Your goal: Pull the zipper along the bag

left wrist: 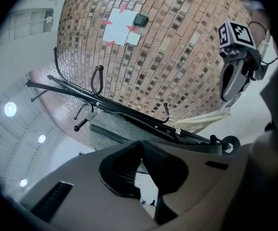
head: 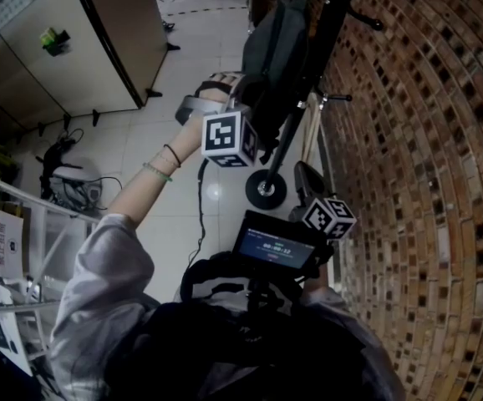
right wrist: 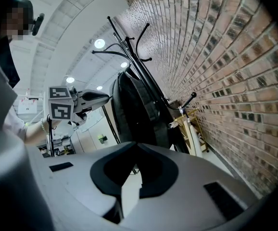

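Brick wall (head: 425,140) just beside bag (head: 277,48)

No wording can be read. A screen (head: 275,250) shows a row of pale digits, too small to make out. A white card (head: 6,247) on the rack (head: 24,192) bears red characters, also illegible. The left cube (head: 229,138) and right cube (head: 329,216) carry black-and-white square codes, no letters. Sheets (left wrist: 119,29) taped to the brick wall (left wrist: 187,57) show no legible print.
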